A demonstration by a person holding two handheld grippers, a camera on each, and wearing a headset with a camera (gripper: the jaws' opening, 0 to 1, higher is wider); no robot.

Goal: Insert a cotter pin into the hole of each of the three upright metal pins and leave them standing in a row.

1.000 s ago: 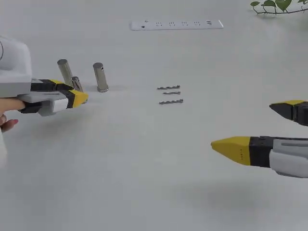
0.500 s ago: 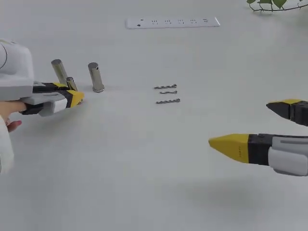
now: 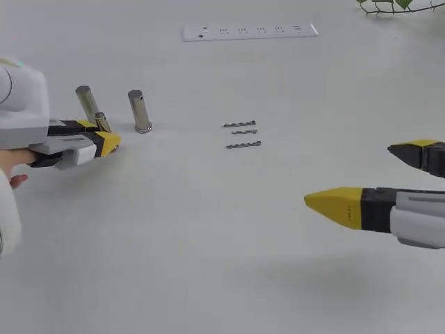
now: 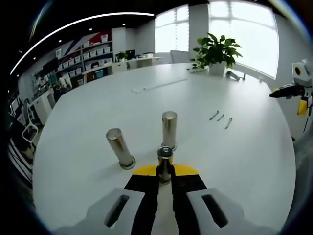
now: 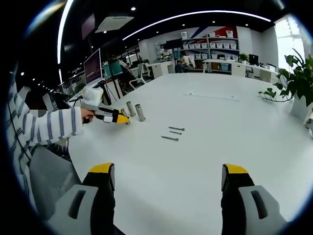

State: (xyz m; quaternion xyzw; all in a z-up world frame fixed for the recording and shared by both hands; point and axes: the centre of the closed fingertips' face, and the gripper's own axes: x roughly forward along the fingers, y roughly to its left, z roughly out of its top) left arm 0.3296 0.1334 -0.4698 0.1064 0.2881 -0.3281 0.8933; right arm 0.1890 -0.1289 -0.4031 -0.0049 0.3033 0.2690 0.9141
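Note:
Three steel pins stand at the left of the white table. My left gripper [image 3: 111, 141] [image 4: 165, 171] is shut on the nearest metal pin [image 3: 102, 122] [image 4: 165, 162], gripping its shaft upright. A tilted second pin [image 3: 86, 102] [image 4: 119, 147] stands behind it and a third pin [image 3: 138, 110] [image 4: 169, 129] to its right. Three cotter pins [image 3: 240, 133] [image 4: 220, 118] [image 5: 173, 132] lie in a loose stack at mid-table. My right gripper [image 3: 365, 177] [image 5: 168, 176] hovers open at the right, well clear of the cotter pins, with nothing between its jaws.
A white power strip [image 3: 250, 31] lies along the far side of the table. Plant leaves [image 3: 396, 5] reach in at the far right corner. A striped sleeve [image 5: 46, 127] is behind the left gripper.
The left gripper and its held pin stay about where they were; the view shifted slightly. The right gripper's lower jaw rose a little.

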